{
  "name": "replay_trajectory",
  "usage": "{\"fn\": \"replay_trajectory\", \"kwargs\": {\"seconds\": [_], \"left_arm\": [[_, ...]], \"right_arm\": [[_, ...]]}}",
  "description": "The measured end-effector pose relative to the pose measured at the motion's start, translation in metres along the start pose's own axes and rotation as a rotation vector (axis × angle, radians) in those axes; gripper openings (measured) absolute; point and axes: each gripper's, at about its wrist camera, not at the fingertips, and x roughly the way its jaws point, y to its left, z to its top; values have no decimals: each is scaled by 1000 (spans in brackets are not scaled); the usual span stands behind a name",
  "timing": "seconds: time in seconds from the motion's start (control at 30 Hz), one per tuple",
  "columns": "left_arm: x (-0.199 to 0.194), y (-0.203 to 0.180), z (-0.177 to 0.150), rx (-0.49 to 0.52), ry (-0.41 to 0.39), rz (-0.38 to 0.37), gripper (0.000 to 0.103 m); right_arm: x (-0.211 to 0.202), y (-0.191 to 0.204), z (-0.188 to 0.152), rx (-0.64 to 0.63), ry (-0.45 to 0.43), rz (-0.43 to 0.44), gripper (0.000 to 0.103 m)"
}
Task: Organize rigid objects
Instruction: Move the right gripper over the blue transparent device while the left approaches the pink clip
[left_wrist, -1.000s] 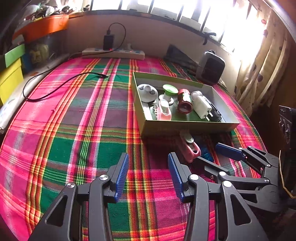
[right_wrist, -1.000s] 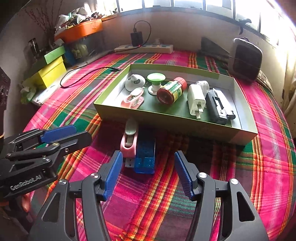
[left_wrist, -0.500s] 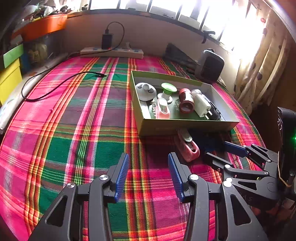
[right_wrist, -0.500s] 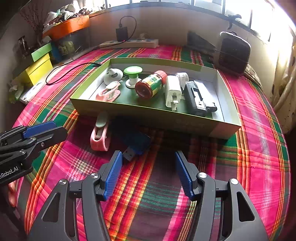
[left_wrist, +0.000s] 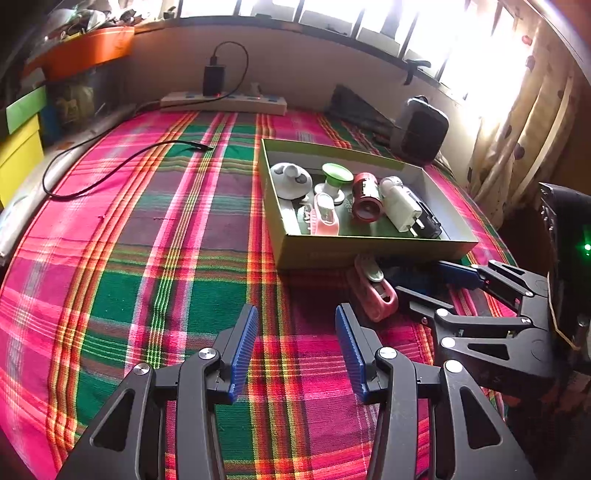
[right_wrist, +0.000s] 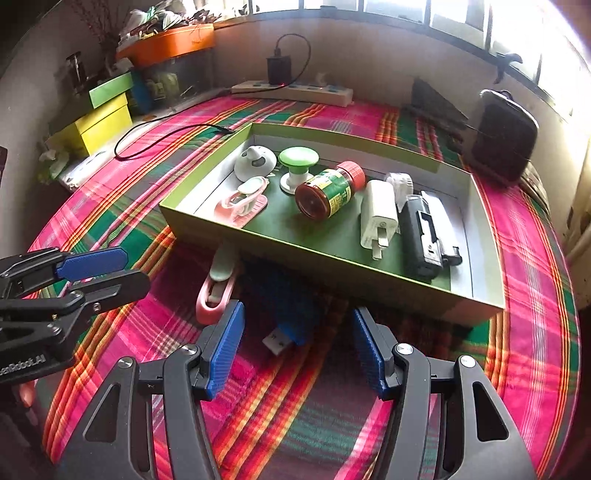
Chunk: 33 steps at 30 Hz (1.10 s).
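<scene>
Two tools (spread), right tool (right_wrist: 297, 349), left tool (left_wrist: 293, 350)

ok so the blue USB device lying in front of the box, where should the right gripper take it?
Across the blue body, not the silver plug that points toward the gripper. It lies flat on the cloth, angled, close to the box wall. Come from above on the near side with the open right gripper, fingers turned to straddle its long sides, probably clear of the pink clipper.
</scene>
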Motion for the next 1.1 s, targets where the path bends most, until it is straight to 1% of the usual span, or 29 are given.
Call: {"fn": "replay_trajectory", "kwargs": {"seconds": [0.17,0.23,0.27,0.43,0.6,0.73,0.93,0.97,1.0,1.1], "left_arm": [[1,1,0,-6,3,6,43],[2,1,0,-5,5,7,43],[1,1,0,-5,5,7,43],[2,1,0,-7,7,9,43],[2,1,0,-9,8,3,43],[2,1,1,-9,9,2,43],[3,-1,0,-11,14,0,43],[3,-1,0,-10,14,-1,43],[3,-2,0,-8,14,-2,43],[4,-5,0,-4,19,-7,43]], "right_arm": [[2,-1,2,-16,-5,42,57],[4,0,3,-19,0,56,45],[5,0,3,-22,1,58,44],[6,5,4,-40,2,75,41],[4,7,1,-50,2,76,36],[2,8,-1,-48,-4,67,35],[-6,5,-7,-23,-15,52,31],[-8,3,-9,-16,-16,44,30],[-10,2,-10,-9,-18,41,26],[-12,-4,-12,8,-17,30,26]]}}
